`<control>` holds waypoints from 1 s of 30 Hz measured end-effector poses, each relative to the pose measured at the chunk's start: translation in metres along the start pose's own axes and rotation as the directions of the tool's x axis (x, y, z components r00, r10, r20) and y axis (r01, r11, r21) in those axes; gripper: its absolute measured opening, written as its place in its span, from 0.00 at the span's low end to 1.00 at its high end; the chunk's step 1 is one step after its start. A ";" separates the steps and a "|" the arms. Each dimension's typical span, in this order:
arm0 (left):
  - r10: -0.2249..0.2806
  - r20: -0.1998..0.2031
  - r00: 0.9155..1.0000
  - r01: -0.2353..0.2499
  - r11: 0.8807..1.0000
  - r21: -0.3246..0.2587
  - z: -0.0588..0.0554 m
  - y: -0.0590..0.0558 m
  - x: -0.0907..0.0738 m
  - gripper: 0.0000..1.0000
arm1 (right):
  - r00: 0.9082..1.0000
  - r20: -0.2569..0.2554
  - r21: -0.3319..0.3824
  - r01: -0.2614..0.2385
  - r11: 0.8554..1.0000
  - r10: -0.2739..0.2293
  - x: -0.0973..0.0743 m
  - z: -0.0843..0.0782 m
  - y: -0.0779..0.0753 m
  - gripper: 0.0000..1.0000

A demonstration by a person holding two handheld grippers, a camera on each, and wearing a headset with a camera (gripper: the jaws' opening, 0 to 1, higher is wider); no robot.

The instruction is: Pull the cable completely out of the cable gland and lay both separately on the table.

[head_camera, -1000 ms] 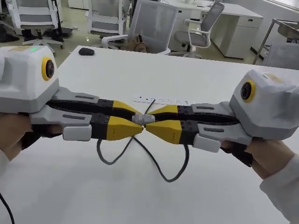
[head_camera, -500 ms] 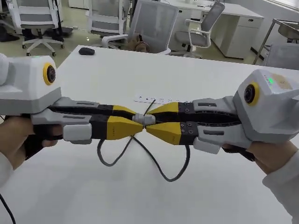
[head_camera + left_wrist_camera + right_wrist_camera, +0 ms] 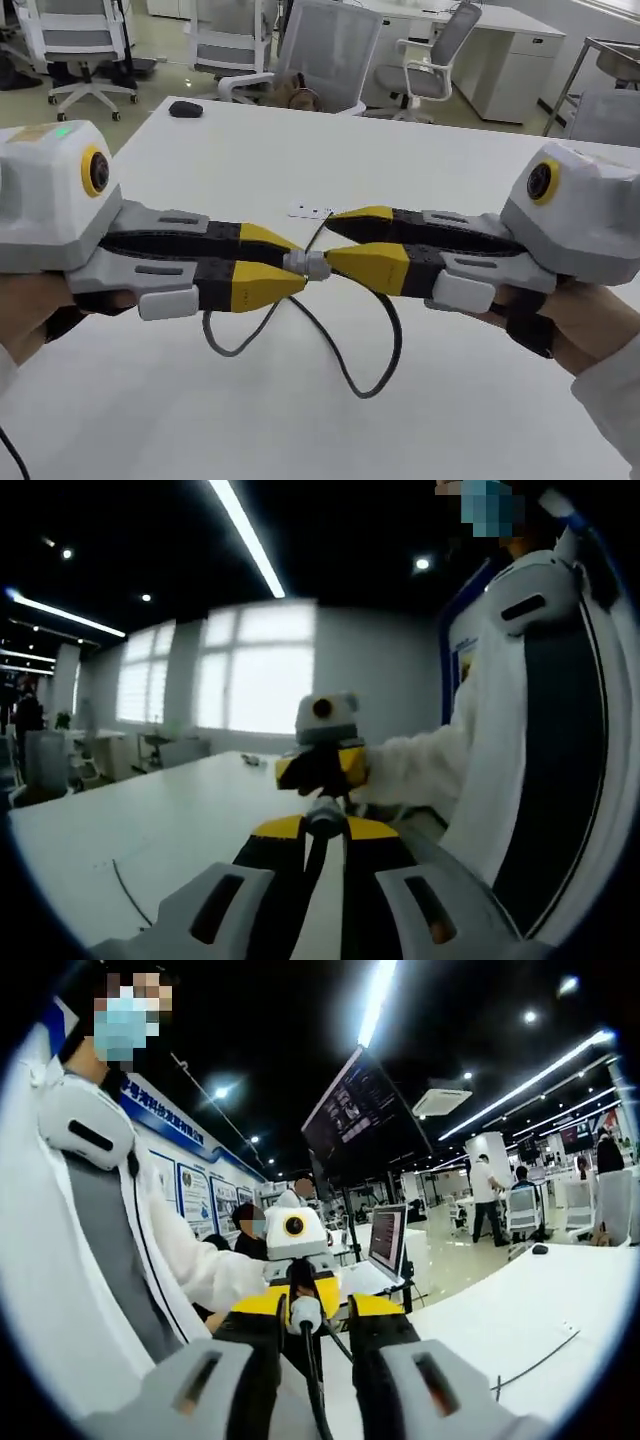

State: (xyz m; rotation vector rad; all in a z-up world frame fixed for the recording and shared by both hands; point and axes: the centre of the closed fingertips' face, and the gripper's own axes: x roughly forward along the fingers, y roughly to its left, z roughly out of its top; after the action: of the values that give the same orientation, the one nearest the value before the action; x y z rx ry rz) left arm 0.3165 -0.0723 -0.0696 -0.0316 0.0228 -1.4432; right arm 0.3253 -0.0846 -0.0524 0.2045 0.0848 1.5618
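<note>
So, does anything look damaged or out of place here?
Nothing stands out. The cable gland sits above the table between the left hand-held gripper and the right hand-held gripper, and the cable hangs below in loose loops, with no visible damage.

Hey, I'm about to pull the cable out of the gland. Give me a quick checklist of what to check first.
1. Left gripper shut on gland: ok.
2. Right gripper clamped on cable: not ok, its jaws stand apart with the cable between them.
3. Cable slack free: ok, loops lie loose, no snag in sight.
4. Grippers lined up for a straight pull: ok, tip to tip.
5. Bare table to lay both down: ok.
6. Cable's far end free: cannot tell.
</note>
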 end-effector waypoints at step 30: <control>0.007 -0.019 1.000 -0.005 0.996 0.093 0.004 0.003 0.007 0.16 | 0.993 -0.103 0.080 -0.041 0.996 0.049 0.007 -0.015 0.008 0.12</control>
State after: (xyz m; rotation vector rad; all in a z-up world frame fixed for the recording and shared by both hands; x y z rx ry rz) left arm 0.3206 -0.0790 -0.0659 0.0590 -0.0282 -1.4368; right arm 0.3147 -0.0767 -0.0654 0.1864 0.2255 1.6153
